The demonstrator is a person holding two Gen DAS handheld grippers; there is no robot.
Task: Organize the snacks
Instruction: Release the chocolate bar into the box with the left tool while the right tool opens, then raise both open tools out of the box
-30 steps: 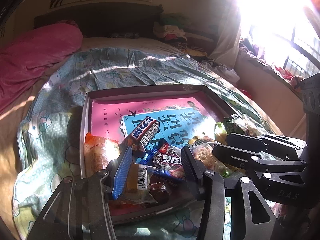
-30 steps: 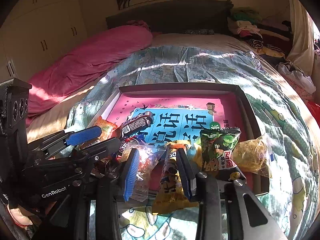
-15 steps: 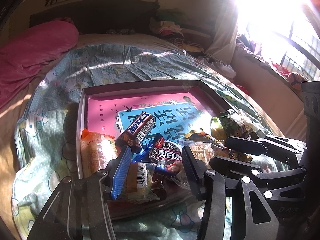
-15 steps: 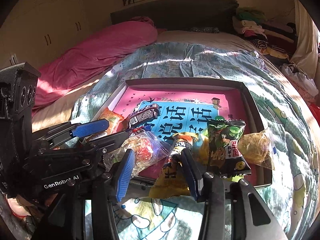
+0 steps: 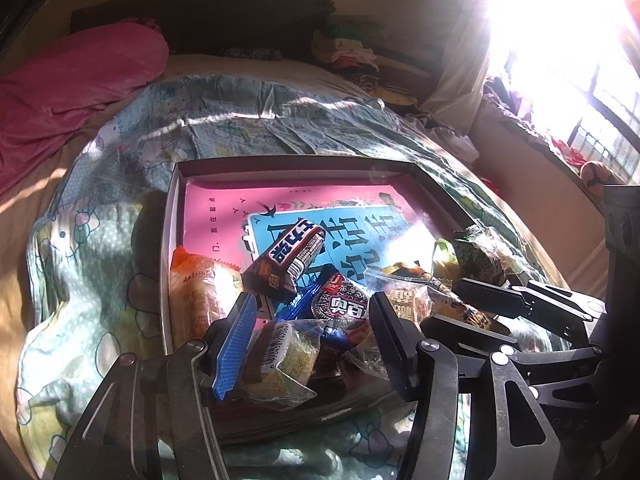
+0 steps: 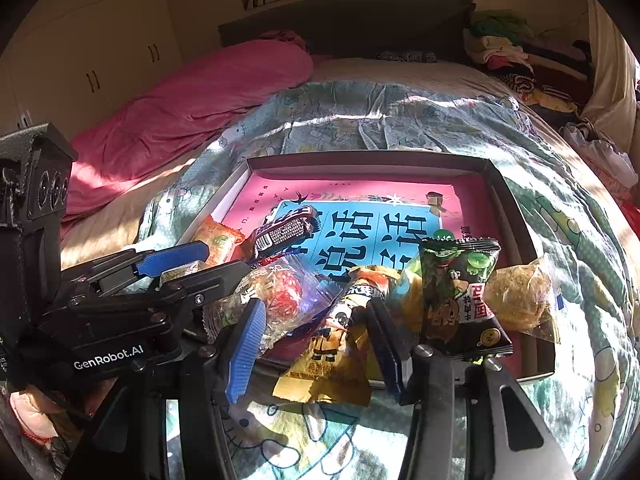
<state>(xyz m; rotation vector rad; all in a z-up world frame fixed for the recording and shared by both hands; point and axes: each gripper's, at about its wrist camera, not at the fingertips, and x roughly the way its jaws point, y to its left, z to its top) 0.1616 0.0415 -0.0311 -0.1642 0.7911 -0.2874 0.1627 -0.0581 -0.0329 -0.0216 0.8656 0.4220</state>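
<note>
Snacks in crinkly wrappers lie heaped at the near end of a shallow dark cardboard tray [image 5: 172,240] on the bed. Nearest, the left tongs [image 5: 312,344] gape, released, around a clear-wrapped yellow cake [image 5: 280,360]; a second ago they sat a little farther back, so they have edged in without clenching. The right tongs [image 6: 316,344], likewise released, now straddle a yellow-orange foil packet [image 6: 332,360] hanging over the tray's near rim. Beyond, a brown chocolate bar [image 5: 288,256] rests on the pink-and-blue book. Sorting has probably barely begun.

window [image 5: 560,40] washed out by glare, tray [image 5: 173,240] near edge perhaps hidden
</note>
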